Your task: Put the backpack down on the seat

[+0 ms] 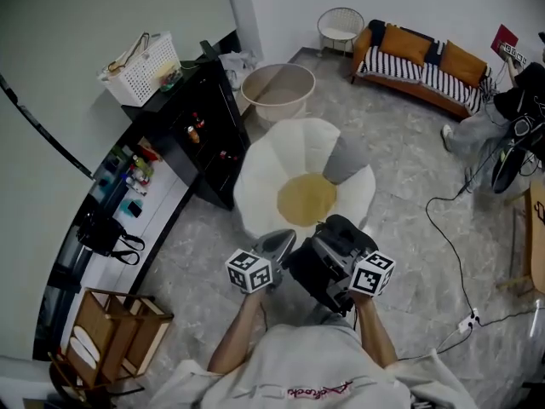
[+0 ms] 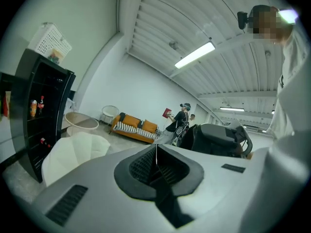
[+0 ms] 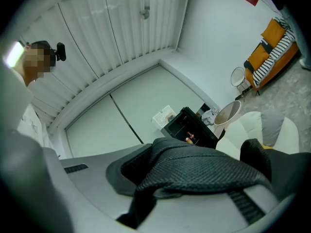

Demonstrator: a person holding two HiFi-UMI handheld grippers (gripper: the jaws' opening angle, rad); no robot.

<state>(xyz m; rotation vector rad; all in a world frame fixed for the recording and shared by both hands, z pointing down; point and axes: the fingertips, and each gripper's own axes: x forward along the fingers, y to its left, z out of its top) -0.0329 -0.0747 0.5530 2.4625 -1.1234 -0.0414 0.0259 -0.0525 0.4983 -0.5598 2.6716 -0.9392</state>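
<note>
So the backpack (image 1: pixel 328 258), black with grey panels, is held up off the floor right at the near edge of the seat (image 1: pixel 264 177). Whether it's touching that edge can't be told from above. It's carried by a mesh strap (image 3: pixel 199 171), which is clamped in the right tool (image 3: pixel 160 178); the strap is draped right across the pads, so that one's clenched on it for sure. The left tool (image 2: pixel 156 166) is clenched too, but on nothing: the pads are pressed together with only a thin seam between them. It's held just beside the left side of the bag.

The seat itself is a white petal-shaped thing, and a yellow round cushion (image 1: pixel 306 198) is set in its middle, with one grey petal (image 1: pixel 345 156) at the far right. Past the far edge, a pale round tub (image 1: pixel 277 88) is parked on the floor. A black shelf unit (image 1: pixel 200 135) is stood to the left, and a white basket (image 1: pixel 140 62) is kept on top of it. An orange striped sofa (image 1: pixel 421 62) is pushed against the far wall.
</note>
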